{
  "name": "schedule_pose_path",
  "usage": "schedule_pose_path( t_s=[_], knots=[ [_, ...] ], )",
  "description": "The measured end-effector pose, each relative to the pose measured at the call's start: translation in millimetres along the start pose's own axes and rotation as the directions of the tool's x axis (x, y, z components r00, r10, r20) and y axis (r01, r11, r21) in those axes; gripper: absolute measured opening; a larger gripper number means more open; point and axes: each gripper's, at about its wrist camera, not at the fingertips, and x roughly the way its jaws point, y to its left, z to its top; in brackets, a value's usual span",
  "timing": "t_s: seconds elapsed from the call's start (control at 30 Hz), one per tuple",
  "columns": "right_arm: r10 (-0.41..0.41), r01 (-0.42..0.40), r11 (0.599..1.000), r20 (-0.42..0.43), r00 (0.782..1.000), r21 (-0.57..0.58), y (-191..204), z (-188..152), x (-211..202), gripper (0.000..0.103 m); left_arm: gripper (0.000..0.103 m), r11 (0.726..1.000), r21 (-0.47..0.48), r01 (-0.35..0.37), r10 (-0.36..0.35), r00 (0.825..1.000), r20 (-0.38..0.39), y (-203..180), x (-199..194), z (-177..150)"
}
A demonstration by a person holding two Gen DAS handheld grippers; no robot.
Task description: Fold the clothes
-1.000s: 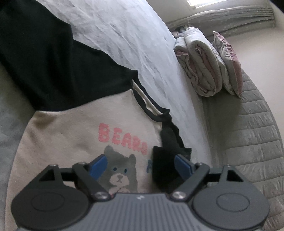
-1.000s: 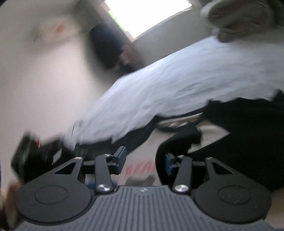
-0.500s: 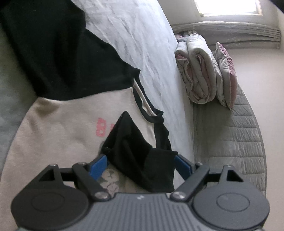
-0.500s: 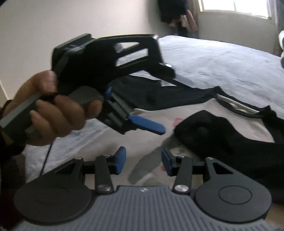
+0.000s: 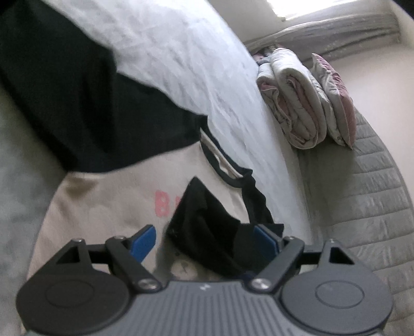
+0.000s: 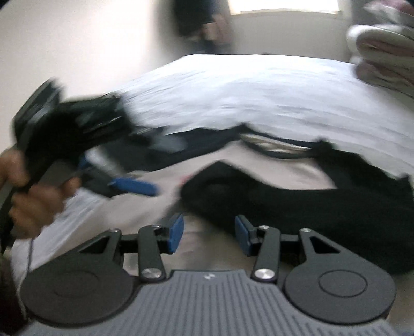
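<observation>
Since 1 second ago the black right sleeve (image 5: 207, 227) has been folded onto the cream bear-print sweatshirt's chest (image 5: 103, 206) on the bed, so both the left claw (image 5: 204, 241) and right claw (image 6: 209, 235) gape wide, empty, and the other sleeve likely comes next.

A wide bed covered by a wrinkled pale white sheet (image 5: 196, 67) fills most of both views. At the head of this bed, a rolled grey-and-pink quilted blanket (image 5: 295, 103) lies on the sheet, with a flat grey-and-pink cushion (image 5: 333, 100) leaning just beside it. Beyond them curves a grey padded headboard stitched in square panels (image 5: 375, 196). Plain cream walls (image 6: 90, 38) rise behind the bed. On the far side of the bed a bright window (image 6: 282, 5) lets in daylight, and near it on the wall hangs something dark and blurred (image 6: 196, 18), too smeared to identify.
</observation>
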Motion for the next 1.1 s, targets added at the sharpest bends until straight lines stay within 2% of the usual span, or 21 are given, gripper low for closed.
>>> schedule_pose_path(
  t_s=[0.07, 0.17, 0.23, 0.3, 0.33, 0.37, 0.4, 0.43, 0.47, 0.5, 0.57, 0.7, 0.87, 0.97, 1.1],
  knots=[
    [-0.062, 0.062, 0.996, 0.012, 0.998, 0.066, -18.1, 2.3, -6.4, 0.049, 0.072, 0.996, 0.085, -0.039, 0.037, 0.999, 0.028, -4.5, 6.2, 1.1],
    [-0.167, 0.161, 0.971, 0.020, 0.986, 0.178, -49.8, 4.4, -21.4, 0.049, 0.064, 0.967, 0.224, -0.120, 0.111, 0.992, 0.051, -16.5, 18.3, 0.5],
    [-0.235, 0.224, 0.940, 0.013, 0.972, 0.259, -72.5, 5.1, -29.6, 0.049, 0.063, 0.948, 0.288, -0.136, 0.129, 0.991, 0.045, -24.3, 29.1, -0.8],
    [-0.267, 0.246, 0.901, 0.011, 0.964, 0.358, -94.4, 4.0, -37.3, 0.049, 0.053, 0.930, 0.338, -0.147, 0.141, 0.989, 0.042, -30.3, 40.5, -2.1],
    [-0.272, 0.244, 0.882, 0.013, 0.962, 0.403, -103.5, 2.7, -40.3, 0.049, 0.052, 0.920, 0.359, -0.158, 0.150, 0.987, 0.049, -32.7, 45.0, -3.3],
    [-0.274, 0.241, 0.867, 0.014, 0.962, 0.436, -110.2, 1.4, -43.0, 0.049, 0.047, 0.910, 0.379, -0.169, 0.159, 0.986, 0.057, -35.1, 49.5, -4.4],
    [-0.275, 0.238, 0.853, 0.014, 0.961, 0.464, -115.9, 0.3, -45.9, 0.049, 0.036, 0.906, 0.388, -0.172, 0.163, 0.985, 0.057, -36.6, 52.4, -4.9],
    [-0.278, 0.238, 0.844, 0.012, 0.960, 0.480, -119.8, -0.4, -48.3, 0.049, 0.031, 0.903, 0.392, -0.173, 0.165, 0.985, 0.054, -37.8, 54.7, -5.2],
    [-0.282, 0.241, 0.837, 0.010, 0.959, 0.491, -122.7, -1.0, -50.4, 0.049, 0.016, 0.908, 0.383, -0.172, 0.166, 0.985, 0.049, -38.0, 55.4, -4.6],
    [-0.286, 0.244, 0.833, 0.009, 0.958, 0.497, -125.1, -1.7, -53.0, 0.049, 0.010, 0.913, 0.370, -0.170, 0.165, 0.985, 0.045, -37.8, 55.5, -3.7],
    [-0.294, 0.249, 0.826, 0.008, 0.956, 0.506, -129.0, -2.7, -57.6, 0.049, 0.008, 0.922, 0.353, -0.158, 0.147, 0.987, 0.059, -39.8, 49.0, -3.2],
    [-0.308, 0.259, 0.817, 0.009, 0.951, 0.515, -133.6, -2.9, -59.0, 0.049, 0.008, 0.914, 0.382, -0.137, 0.093, 0.987, 0.131, -55.2, 22.2, -5.8],
    [-0.332, 0.278, 0.806, 0.011, 0.943, 0.522, -137.5, -4.5, -59.1, 0.051, 0.008, 0.920, 0.372, -0.123, 0.045, 0.976, 0.211, -66.0, -15.7, 2.7],
    [-0.345, 0.289, 0.805, 0.012, 0.939, 0.517, -138.8, -5.2, -61.2, 0.055, 0.008, 0.927, 0.339, -0.161, 0.070, 0.962, 0.264, -60.3, -36.6, 7.4],
    [-0.354, 0.305, 0.800, -0.004, 0.935, 0.517, -142.4, -7.8, -58.7, 0.056, 0.008, 0.916, 0.276, -0.290, 0.192, 0.923, 0.334, -42.1, -56.9, 1.6]
  ],
)
